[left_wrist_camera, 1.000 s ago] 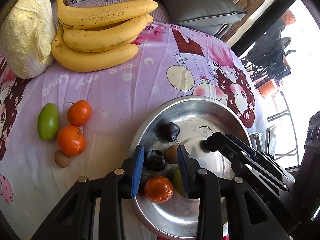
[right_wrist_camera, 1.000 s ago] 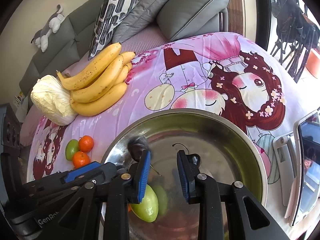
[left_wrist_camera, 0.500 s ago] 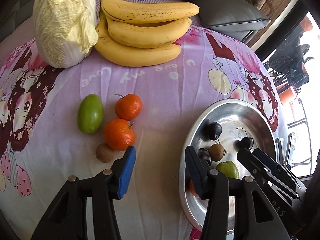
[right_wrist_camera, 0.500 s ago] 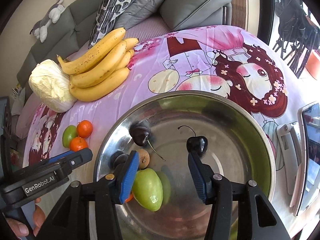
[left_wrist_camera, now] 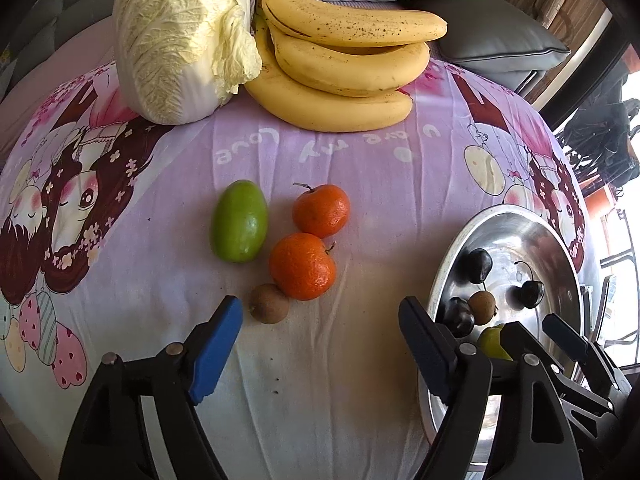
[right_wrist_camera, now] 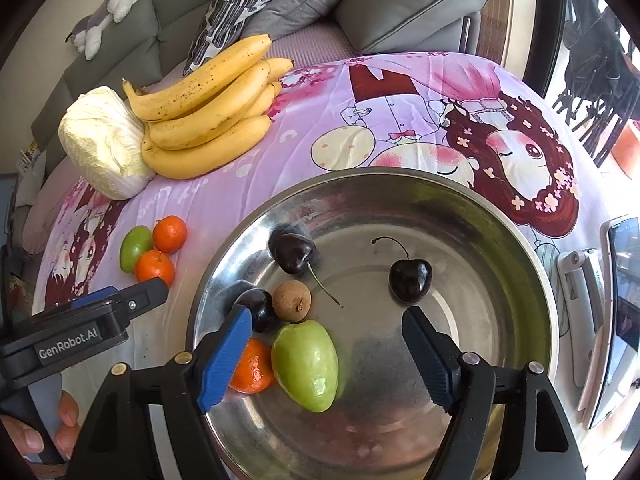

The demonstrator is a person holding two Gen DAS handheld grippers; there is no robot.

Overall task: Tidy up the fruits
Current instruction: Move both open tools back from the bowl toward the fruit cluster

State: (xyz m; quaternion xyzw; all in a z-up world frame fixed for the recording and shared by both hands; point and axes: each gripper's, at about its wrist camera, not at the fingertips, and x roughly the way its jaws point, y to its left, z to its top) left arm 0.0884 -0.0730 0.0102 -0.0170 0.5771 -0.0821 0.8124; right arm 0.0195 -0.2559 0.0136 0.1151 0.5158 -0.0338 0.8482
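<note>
A steel bowl (right_wrist_camera: 500,216) (left_wrist_camera: 560,248) holds dark cherries (right_wrist_camera: 411,280), a brown longan (right_wrist_camera: 291,300), a green fruit (right_wrist_camera: 306,364) and a tangerine (right_wrist_camera: 250,368). On the cloth lie a green fruit (left_wrist_camera: 239,226), two tangerines (left_wrist_camera: 302,266) (left_wrist_camera: 321,211) and a brown longan (left_wrist_camera: 269,303). My left gripper (left_wrist_camera: 320,336) is open and empty, just in front of the loose longan. My right gripper (right_wrist_camera: 326,344) is open and empty over the bowl, above the green fruit.
A banana bunch (left_wrist_camera: 344,68) and a napa cabbage (left_wrist_camera: 180,36) lie at the table's far side. Grey cushions (right_wrist_camera: 400,4) sit behind. A phone on a stand (right_wrist_camera: 616,312) is right of the bowl. The purple cartoon cloth (left_wrist_camera: 120,280) covers the table.
My left gripper has left the bowl, moved left to the loose fruits and opened wide. My right gripper has let go of a cherry in the bowl, opened wide and drawn back.
</note>
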